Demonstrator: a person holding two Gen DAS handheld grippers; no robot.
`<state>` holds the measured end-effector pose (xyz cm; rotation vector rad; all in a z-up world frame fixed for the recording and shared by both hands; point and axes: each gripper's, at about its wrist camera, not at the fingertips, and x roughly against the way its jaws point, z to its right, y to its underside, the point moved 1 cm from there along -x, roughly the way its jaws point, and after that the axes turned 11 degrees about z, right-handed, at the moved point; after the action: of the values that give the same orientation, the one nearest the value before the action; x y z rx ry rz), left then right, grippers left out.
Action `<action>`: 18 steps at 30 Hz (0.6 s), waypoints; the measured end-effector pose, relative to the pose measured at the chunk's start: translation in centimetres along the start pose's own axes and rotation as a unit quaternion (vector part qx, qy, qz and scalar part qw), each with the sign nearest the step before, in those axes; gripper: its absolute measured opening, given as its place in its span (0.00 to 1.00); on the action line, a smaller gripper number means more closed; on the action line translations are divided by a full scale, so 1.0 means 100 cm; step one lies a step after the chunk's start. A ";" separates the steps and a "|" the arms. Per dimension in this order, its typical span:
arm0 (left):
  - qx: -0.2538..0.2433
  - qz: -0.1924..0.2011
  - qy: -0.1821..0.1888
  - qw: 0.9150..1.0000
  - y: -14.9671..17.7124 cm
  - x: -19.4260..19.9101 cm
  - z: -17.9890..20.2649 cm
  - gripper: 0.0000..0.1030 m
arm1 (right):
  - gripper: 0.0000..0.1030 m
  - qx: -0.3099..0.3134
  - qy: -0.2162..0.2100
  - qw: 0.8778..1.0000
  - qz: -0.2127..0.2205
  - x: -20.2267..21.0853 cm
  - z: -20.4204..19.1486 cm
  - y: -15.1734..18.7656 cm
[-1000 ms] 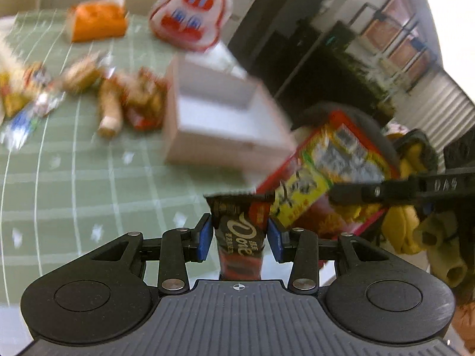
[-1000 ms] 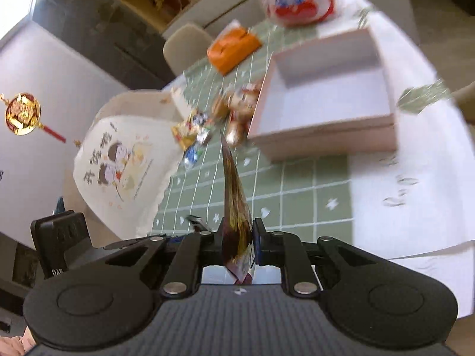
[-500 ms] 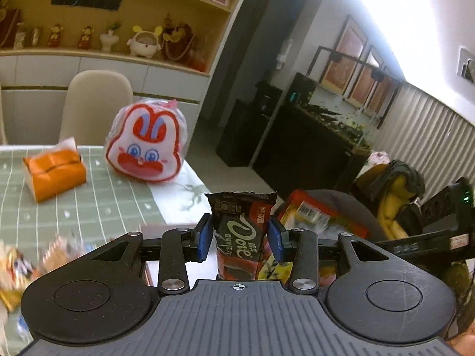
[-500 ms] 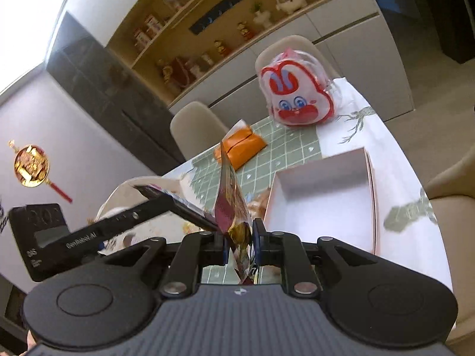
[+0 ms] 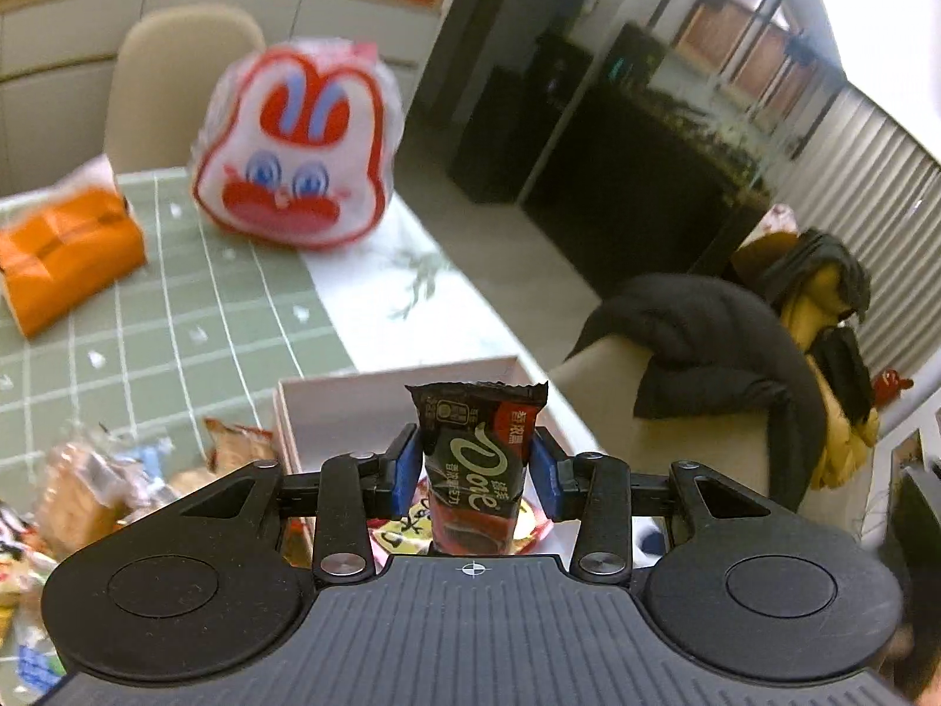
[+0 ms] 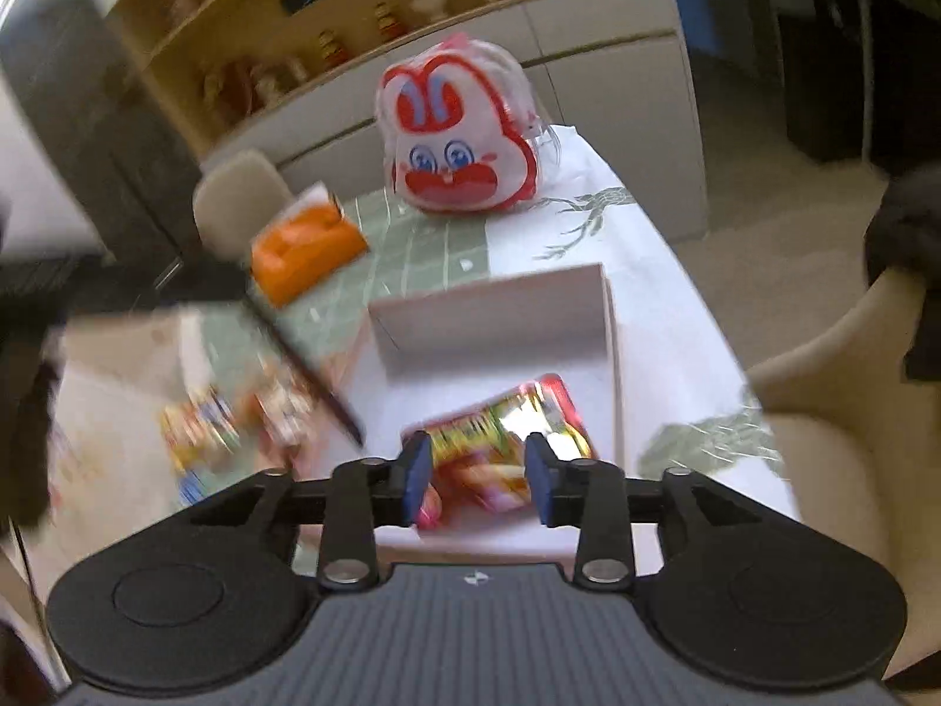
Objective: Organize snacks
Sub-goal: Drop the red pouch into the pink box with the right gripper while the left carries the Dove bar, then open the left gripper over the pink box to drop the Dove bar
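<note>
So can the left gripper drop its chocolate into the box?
Probably yes. The left gripper holds the chocolate right at the open box, and only one snack packet lies inside.

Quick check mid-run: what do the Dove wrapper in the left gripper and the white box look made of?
Dove wrapper: apparently thin plastic or foil film, glossy dark brown, with a crimped serrated top edge. White box: probably matte cardboard, judging by its thin, flat, straight walls and lack of shine.

The right gripper (image 6: 475, 478) has opened and let go of the red and yellow snack packet (image 6: 506, 441), which now lies flat inside the white box (image 6: 494, 317). The left gripper (image 5: 475, 473) has tilted down toward the box.
</note>
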<state>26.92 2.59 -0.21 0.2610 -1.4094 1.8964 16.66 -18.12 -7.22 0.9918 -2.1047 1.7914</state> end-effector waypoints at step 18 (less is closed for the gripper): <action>-0.080 -0.035 -0.072 0.994 0.019 -0.070 0.043 0.43 | 0.44 -0.010 0.034 0.996 -0.079 0.022 0.014 0.087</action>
<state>29.39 -4.58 -3.93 0.3691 -1.6178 1.7246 10.13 -19.89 -13.32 1.0453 -1.9415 1.7004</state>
